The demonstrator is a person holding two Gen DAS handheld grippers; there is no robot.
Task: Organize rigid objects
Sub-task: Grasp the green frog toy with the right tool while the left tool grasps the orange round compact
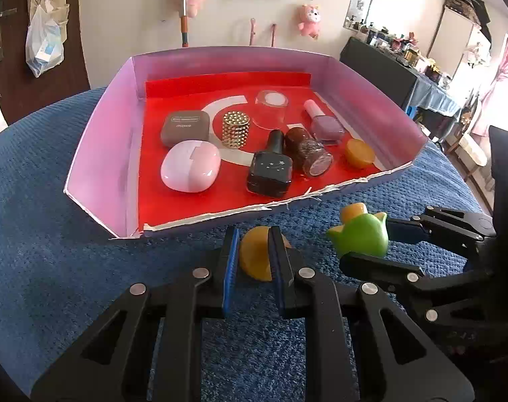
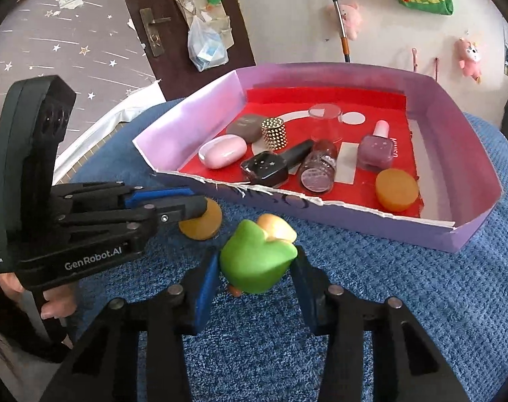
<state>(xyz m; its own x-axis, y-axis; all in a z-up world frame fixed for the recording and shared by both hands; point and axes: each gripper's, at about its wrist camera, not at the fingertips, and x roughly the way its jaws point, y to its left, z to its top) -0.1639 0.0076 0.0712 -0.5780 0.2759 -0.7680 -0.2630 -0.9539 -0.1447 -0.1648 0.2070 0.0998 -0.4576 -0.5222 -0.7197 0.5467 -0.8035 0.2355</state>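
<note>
A shallow purple box (image 1: pixel 99 140) with a red floor sits on the blue towel and also shows in the right wrist view (image 2: pixel 468 174). It holds a pink case (image 1: pixel 190 165), a brown case (image 1: pixel 185 128), a gold studded cylinder (image 1: pixel 236 130), a clear cup (image 1: pixel 270 109), three nail polish bottles and an orange disc (image 1: pixel 359 153). My left gripper (image 1: pixel 254 254) is shut on a second orange disc (image 1: pixel 254 259) in front of the box. My right gripper (image 2: pixel 257 274) is shut on a green toy (image 2: pixel 254 261) beside it.
The blue towel (image 1: pixel 53 234) covers the surface around the box. The box's near edge (image 1: pixel 254 206) is torn and low. A wall with plush toys stands behind, and a cluttered dresser (image 1: pixel 404 53) is at the far right.
</note>
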